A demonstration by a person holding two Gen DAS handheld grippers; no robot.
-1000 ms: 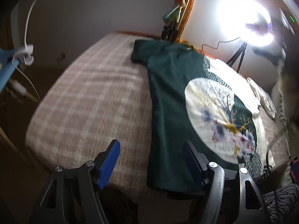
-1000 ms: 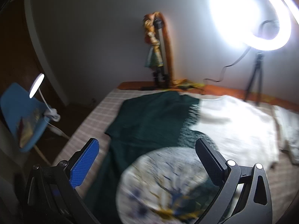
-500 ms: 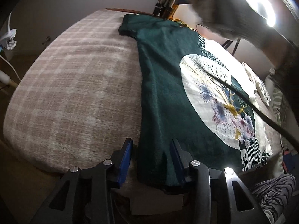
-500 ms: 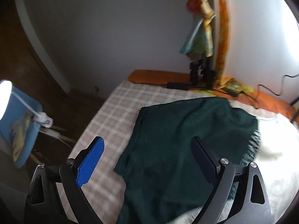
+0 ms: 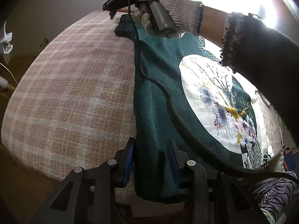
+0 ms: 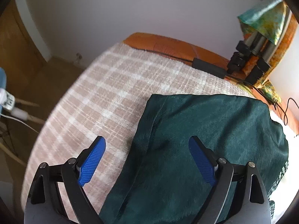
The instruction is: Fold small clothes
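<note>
A dark green T-shirt [image 5: 160,85] with a round white tree print lies flat on a plaid-covered bed [image 5: 74,85]. My left gripper [image 5: 151,160] has its jaws closed around the shirt's near hem corner, gripping the cloth. In the right wrist view my right gripper [image 6: 147,160] is open, hovering just above the shirt's far sleeve and shoulder [image 6: 186,130], straddling its left edge. The right gripper, held by a gloved hand [image 5: 168,9], also shows at the top of the left wrist view, with its cable trailing across the shirt.
A tripod [image 6: 248,59] and a black adapter [image 6: 209,67] stand at the bed's far orange edge. A white garment [image 5: 211,50] lies under the shirt on the right. A lamp clamp [image 5: 5,43] and cables are off the bed's left side.
My left gripper has closed further on the shirt's hem corner. My right gripper moved forward and down to the shirt's far sleeve, still open.
</note>
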